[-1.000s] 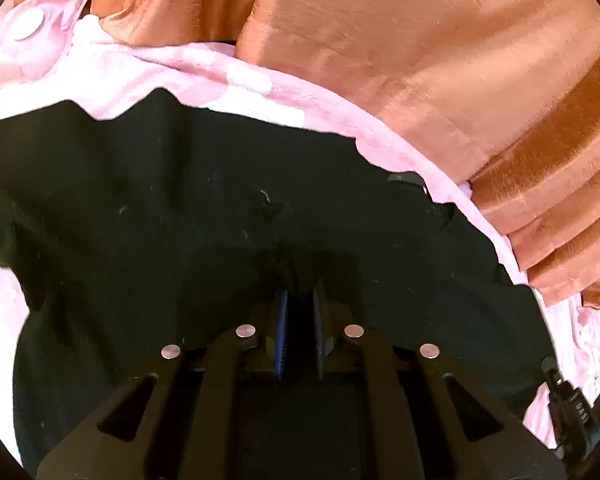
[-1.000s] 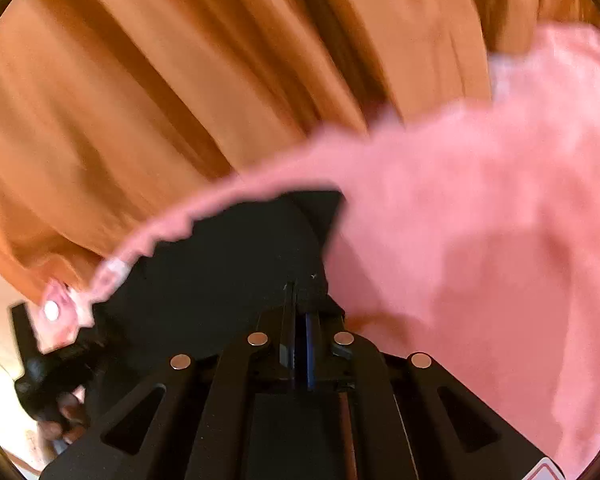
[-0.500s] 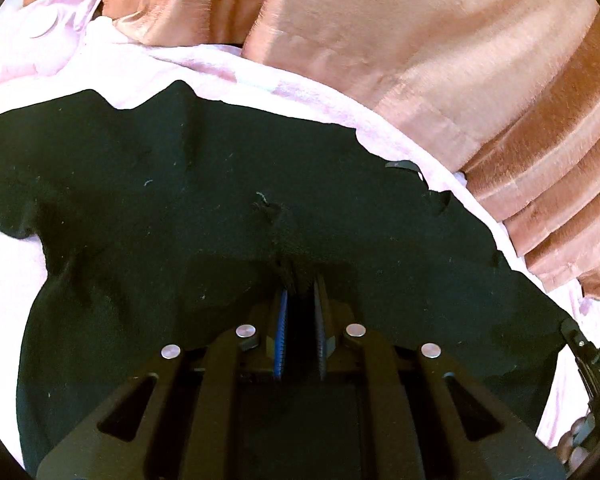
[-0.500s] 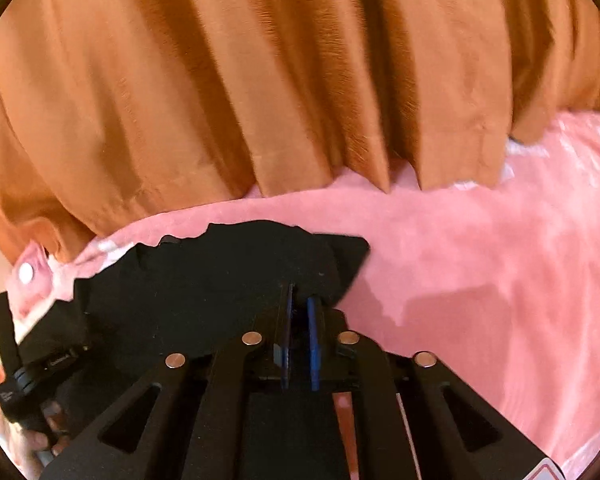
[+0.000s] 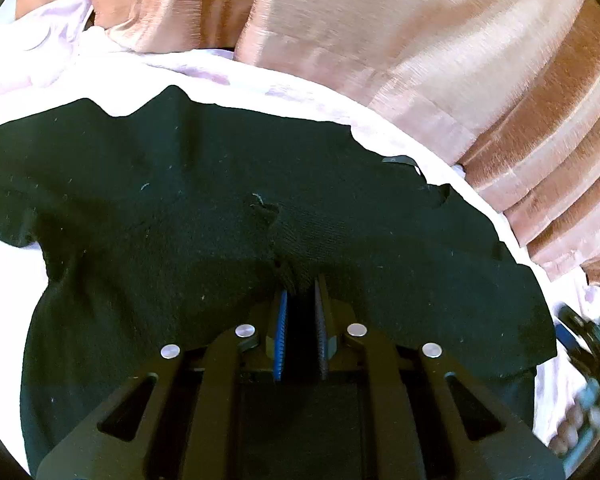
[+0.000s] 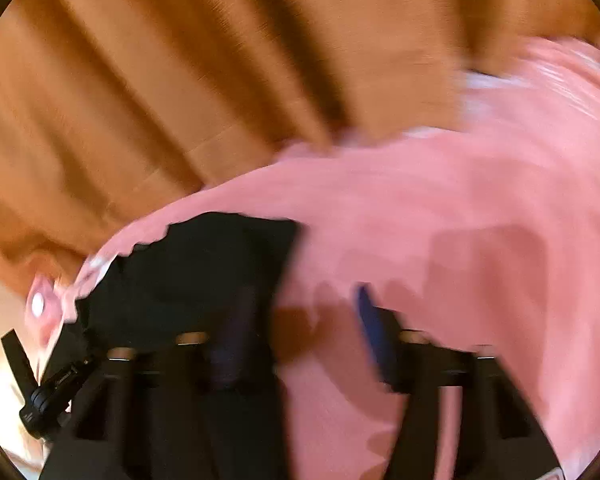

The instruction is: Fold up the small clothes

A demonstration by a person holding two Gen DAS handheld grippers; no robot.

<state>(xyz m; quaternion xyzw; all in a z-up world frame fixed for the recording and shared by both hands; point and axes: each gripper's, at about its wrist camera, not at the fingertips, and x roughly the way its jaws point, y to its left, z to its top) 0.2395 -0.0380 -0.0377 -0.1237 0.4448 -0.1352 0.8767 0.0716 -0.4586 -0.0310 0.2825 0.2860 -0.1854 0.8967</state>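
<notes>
A black knit garment (image 5: 180,208) lies spread on a pink bedsheet (image 5: 260,76). My left gripper (image 5: 300,292) is shut on a bunched fold of the black garment near its middle. In the right wrist view, which is blurred by motion, the same garment (image 6: 204,260) lies at the lower left on the pink sheet (image 6: 460,208). My right gripper (image 6: 304,312) is open, its jaws wide apart, with nothing between them; its left finger is over the garment's right edge and its right finger is over bare sheet.
An orange-brown curtain (image 5: 420,48) hangs along the far side of the bed and fills the top of the right wrist view (image 6: 220,60). The other gripper shows at the edge of each view (image 5: 592,344) (image 6: 48,396).
My right gripper was shut on the garment's edge and has opened wide, letting it go. The garment now lies lower and flatter on the sheet. My left gripper keeps its hold.
</notes>
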